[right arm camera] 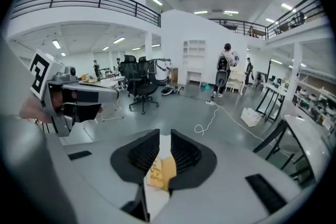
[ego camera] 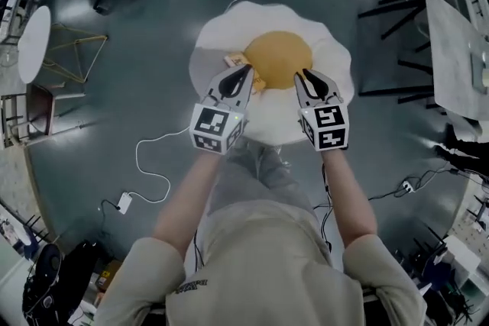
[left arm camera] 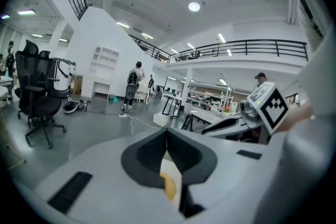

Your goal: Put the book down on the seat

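A white, egg-shaped seat [ego camera: 325,50] with a round yellow middle [ego camera: 279,57] stands on the grey floor in front of me. A small yellow-orange book [ego camera: 234,59] lies flat on it, at the left edge of the yellow part. My left gripper [ego camera: 246,71] hovers right over the book with its jaws together; I cannot tell whether it touches the book. My right gripper [ego camera: 305,75] is over the right side of the yellow part, apart from the book. In the right gripper view a narrow gap remains between the jaws [right arm camera: 165,136], with the printed book [right arm camera: 160,173] seen through it.
White cables [ego camera: 153,156] and a power strip [ego camera: 124,202] lie on the floor to the left of the seat. A round white table [ego camera: 34,42] stands far left, black-legged tables [ego camera: 451,34] to the right. Office chairs [right arm camera: 139,84] and people [right arm camera: 226,68] are farther off.
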A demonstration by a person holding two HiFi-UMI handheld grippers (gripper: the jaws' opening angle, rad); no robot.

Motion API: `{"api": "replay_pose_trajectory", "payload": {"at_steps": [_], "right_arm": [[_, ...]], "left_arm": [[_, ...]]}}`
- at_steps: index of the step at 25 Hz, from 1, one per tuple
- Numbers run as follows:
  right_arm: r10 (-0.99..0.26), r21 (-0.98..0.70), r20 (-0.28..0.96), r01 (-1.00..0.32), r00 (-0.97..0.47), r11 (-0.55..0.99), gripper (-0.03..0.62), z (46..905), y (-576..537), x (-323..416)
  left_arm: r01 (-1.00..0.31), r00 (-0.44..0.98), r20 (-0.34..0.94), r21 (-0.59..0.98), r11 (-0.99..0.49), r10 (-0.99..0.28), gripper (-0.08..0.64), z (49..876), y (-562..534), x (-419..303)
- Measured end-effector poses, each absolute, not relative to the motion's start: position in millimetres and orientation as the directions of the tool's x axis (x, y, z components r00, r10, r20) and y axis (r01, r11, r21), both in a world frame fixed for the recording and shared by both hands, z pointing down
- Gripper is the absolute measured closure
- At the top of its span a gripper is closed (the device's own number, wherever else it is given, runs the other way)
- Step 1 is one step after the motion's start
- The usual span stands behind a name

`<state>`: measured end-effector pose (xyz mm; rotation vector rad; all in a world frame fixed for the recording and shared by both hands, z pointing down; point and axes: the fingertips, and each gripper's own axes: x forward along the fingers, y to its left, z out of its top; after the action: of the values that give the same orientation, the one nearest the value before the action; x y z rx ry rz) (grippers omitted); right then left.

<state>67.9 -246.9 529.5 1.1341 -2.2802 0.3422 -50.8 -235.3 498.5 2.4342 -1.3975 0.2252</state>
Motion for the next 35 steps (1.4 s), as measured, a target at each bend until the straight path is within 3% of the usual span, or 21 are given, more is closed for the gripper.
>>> {"api": "replay_pose_trajectory", "payload": {"at_steps": [8,11,17,24,30,35], "right_arm": [[-0.774,0.131,0.384,-0.800,-0.503,0.585,0.532,371.2,-221.1,100.6],[-0.797,0.173,0.302,-0.792,-0.523,0.586,0.535,320.2,-206.9,109.8],[-0.848,0.177,0.129,-0.830,-0.513,0.529,0.537,236.7,-170.8,132.6],[-0.854,0.155,-0.054,-0.849,-0.517,0.504,0.557,167.3,-131.9,134.6],[-0.857,0.161,-0.095,-0.857,-0.506,0.489,0.567,159.7,-121.0,138.3],[-0.860,0.133,-0.094,-0.862,-0.502,0.489,0.571,172.7,-120.6,141.6]], "left_arm": [[-0.806,0.589,0.058,0.115,-0.581,-0.806,0.549,342.7,-207.6,-22.0],[-0.807,0.591,0.013,0.004,-0.591,-0.807,0.549,303.2,-194.5,-11.0],[-0.790,0.613,-0.082,-0.036,-0.612,-0.786,0.548,234.8,-168.2,5.1],[-0.766,0.642,-0.145,-0.078,-0.638,-0.753,0.549,181.5,-133.2,-1.8],[-0.776,0.627,-0.120,-0.187,-0.602,-0.770,0.549,177.7,-118.4,-7.9],[-0.772,0.629,-0.058,-0.165,-0.614,-0.775,0.549,195.7,-116.0,-7.7]]}}
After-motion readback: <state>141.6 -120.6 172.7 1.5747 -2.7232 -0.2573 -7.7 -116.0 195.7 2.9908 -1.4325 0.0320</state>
